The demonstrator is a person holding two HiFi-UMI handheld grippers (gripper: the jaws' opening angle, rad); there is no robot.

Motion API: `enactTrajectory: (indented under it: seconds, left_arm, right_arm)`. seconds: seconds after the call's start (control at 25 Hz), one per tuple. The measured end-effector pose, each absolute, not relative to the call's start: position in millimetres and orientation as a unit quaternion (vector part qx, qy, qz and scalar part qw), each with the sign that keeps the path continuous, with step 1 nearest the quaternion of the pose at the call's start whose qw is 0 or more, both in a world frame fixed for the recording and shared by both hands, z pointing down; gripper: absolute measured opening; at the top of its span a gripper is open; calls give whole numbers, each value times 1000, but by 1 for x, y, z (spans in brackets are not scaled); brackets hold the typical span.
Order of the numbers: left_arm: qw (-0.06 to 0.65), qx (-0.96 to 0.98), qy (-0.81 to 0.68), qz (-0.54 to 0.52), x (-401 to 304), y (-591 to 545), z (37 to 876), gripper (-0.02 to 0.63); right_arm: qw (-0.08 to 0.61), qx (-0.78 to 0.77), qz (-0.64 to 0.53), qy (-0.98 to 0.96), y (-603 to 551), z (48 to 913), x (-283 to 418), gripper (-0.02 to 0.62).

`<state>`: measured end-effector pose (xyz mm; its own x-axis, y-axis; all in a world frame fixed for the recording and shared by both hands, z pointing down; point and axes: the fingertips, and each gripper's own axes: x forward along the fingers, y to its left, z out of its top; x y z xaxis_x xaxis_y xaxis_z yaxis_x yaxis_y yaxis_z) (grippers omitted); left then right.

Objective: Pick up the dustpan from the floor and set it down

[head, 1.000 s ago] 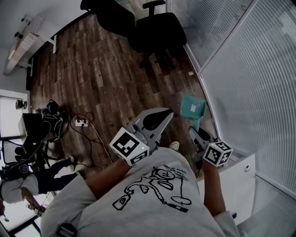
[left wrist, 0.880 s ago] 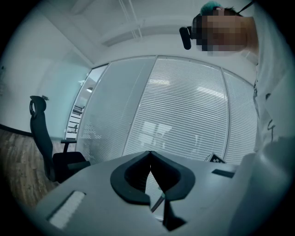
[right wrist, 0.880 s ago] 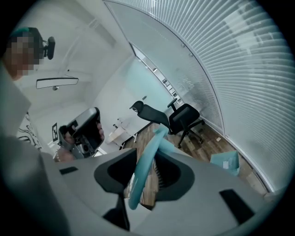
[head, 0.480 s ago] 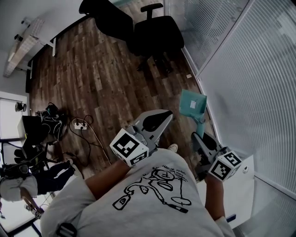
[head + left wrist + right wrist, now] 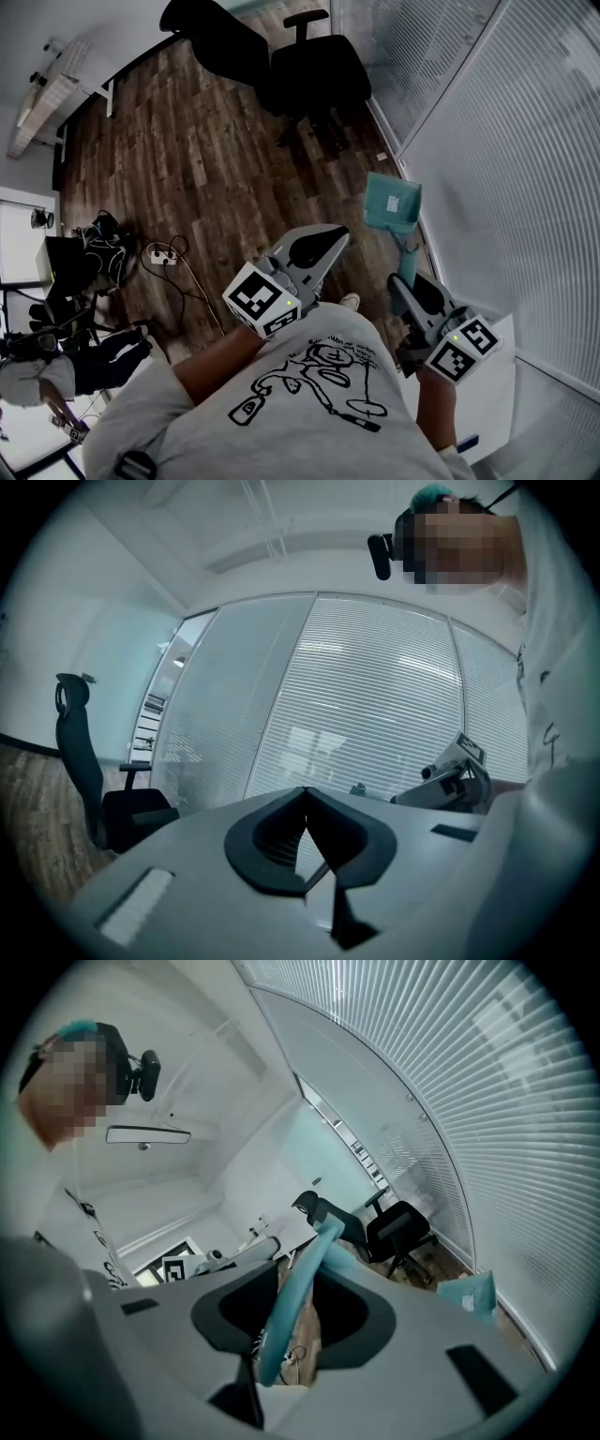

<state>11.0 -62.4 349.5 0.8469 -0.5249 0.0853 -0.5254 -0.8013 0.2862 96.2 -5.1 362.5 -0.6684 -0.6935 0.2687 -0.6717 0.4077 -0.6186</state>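
Note:
The teal dustpan [image 5: 392,202] hangs above the wooden floor beside the glass wall, its long handle [image 5: 409,264] running back into my right gripper [image 5: 405,283]. In the right gripper view that handle [image 5: 292,1305] crosses slantwise between the jaws of the right gripper [image 5: 289,1309], which is shut on it, and the pan [image 5: 469,1294] shows at the lower right. My left gripper [image 5: 330,238] is held level in front of the person's body, its jaws meeting at the tips, and in its own view the left gripper [image 5: 306,797] has nothing in it.
Two black office chairs [image 5: 319,66] stand at the far end of the floor. A power strip with cables [image 5: 164,249] lies at the left near dark equipment. A glass wall with blinds [image 5: 506,141] runs along the right, and a white cabinet [image 5: 495,370] stands beside the person.
My right gripper has risen with the dustpan, and the pan has lifted further off the floor beside the glass wall. The left gripper has stayed where it was.

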Motion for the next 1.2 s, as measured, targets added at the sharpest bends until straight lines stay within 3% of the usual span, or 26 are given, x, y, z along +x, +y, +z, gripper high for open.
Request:
enactTrajectory:
  seconds: [1.2]
  left_arm:
    - [161,944,-288,5,-1,-66,353,2]
  right_arm:
    - [15,-411,-378,830,-20,406,94,110]
